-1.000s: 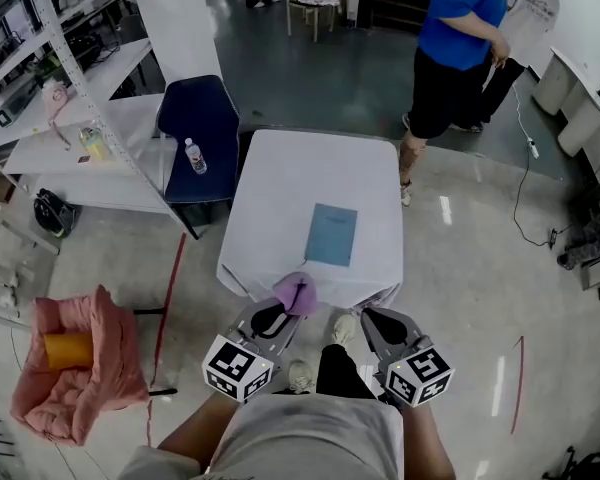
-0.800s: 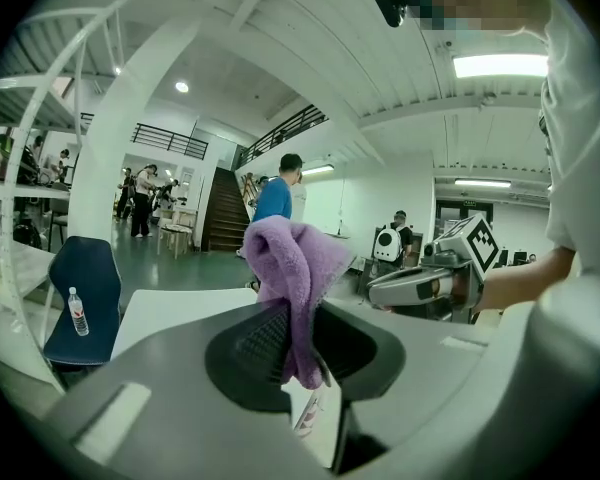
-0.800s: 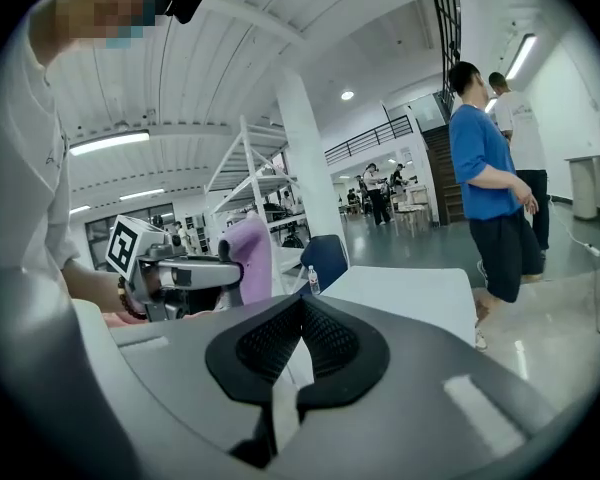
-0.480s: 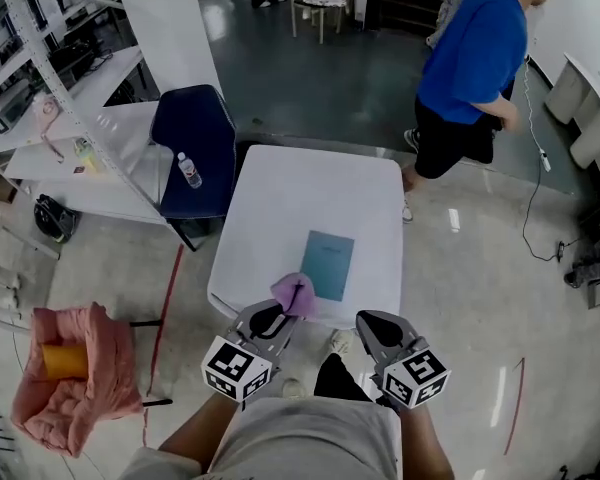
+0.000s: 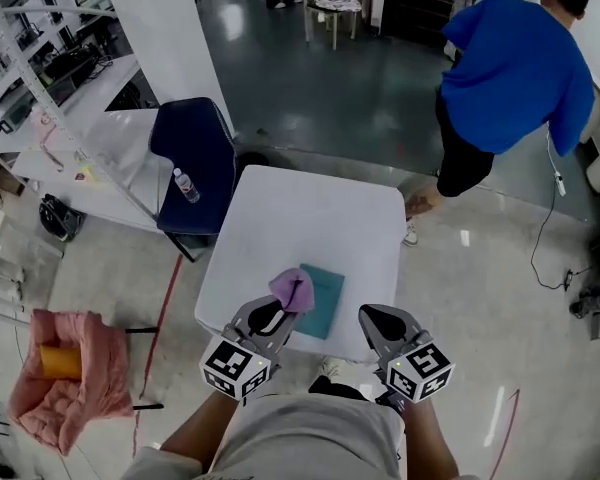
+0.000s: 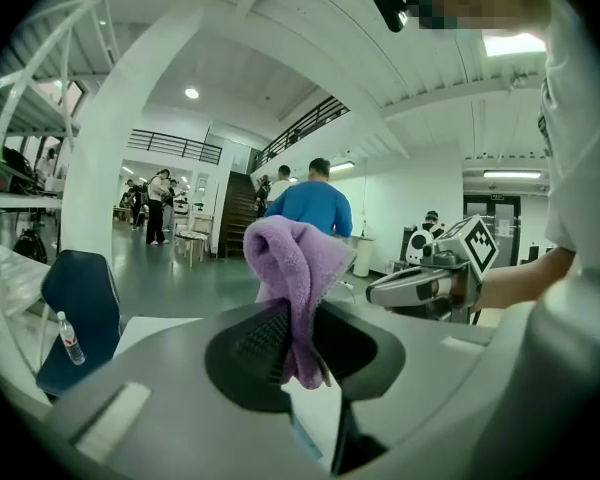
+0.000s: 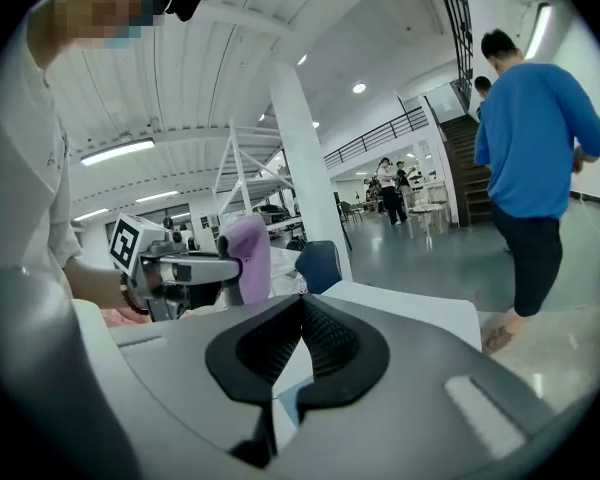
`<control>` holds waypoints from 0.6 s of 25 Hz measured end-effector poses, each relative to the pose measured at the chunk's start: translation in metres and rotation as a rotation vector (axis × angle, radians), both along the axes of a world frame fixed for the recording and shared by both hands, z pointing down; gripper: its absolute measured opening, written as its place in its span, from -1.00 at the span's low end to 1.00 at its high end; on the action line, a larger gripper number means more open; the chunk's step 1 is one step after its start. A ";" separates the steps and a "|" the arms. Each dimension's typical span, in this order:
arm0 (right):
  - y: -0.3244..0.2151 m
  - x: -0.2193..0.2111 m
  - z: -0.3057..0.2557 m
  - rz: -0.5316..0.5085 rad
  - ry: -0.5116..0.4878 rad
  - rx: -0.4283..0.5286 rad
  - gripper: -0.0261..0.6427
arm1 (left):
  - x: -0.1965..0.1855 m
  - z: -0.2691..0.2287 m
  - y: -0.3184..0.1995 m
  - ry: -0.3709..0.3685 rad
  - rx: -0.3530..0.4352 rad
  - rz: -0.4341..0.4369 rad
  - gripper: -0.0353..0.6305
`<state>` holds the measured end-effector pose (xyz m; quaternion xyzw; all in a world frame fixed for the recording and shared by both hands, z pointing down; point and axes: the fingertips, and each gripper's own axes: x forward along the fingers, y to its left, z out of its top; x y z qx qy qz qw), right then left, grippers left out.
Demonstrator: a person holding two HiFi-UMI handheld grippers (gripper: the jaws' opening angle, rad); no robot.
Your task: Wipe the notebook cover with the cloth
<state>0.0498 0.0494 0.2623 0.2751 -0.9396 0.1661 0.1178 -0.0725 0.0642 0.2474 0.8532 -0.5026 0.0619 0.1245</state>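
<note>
A teal notebook (image 5: 327, 299) lies flat near the front edge of the white table (image 5: 310, 218). My left gripper (image 5: 283, 309) is shut on a purple cloth (image 5: 293, 289), which hangs over the notebook's left part; touching or apart, I cannot tell. In the left gripper view the cloth (image 6: 295, 268) bulges up out of the closed jaws (image 6: 302, 346). My right gripper (image 5: 373, 319) hovers at the table's front edge, right of the notebook, shut with nothing in it. The right gripper view shows its pads (image 7: 325, 340) meeting at the tips, and the left gripper with the cloth (image 7: 245, 256) beside it.
A dark blue chair (image 5: 197, 153) with a water bottle (image 5: 184, 184) stands left of the table, beside a metal shelving rack (image 5: 60, 98). A person in a blue shirt (image 5: 520, 78) walks beyond the table's right. A pink bundle with an orange roll (image 5: 60, 363) lies on the floor at left.
The table has come closer under both grippers. The cloth, earlier short of the table's front edge, now sits over the notebook's left part. The person in blue has walked off to the right.
</note>
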 end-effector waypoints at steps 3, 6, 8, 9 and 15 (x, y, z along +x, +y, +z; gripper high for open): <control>-0.018 0.001 0.001 -0.033 -0.004 0.004 -0.88 | 0.003 -0.001 -0.016 -0.006 0.011 -0.027 -0.71; -0.031 0.000 -0.001 -0.059 -0.003 0.010 -0.88 | 0.005 -0.003 -0.027 -0.005 0.015 -0.048 -0.71; -0.036 0.000 -0.001 -0.067 -0.004 0.009 -0.88 | 0.005 0.000 -0.030 -0.005 0.009 -0.055 -0.71; -0.038 0.000 0.000 -0.070 -0.004 0.007 -0.88 | 0.004 0.001 -0.031 -0.005 0.005 -0.057 -0.71; -0.045 -0.004 0.006 -0.070 0.009 -0.014 -0.88 | 0.000 0.005 -0.042 -0.007 -0.008 -0.046 -0.71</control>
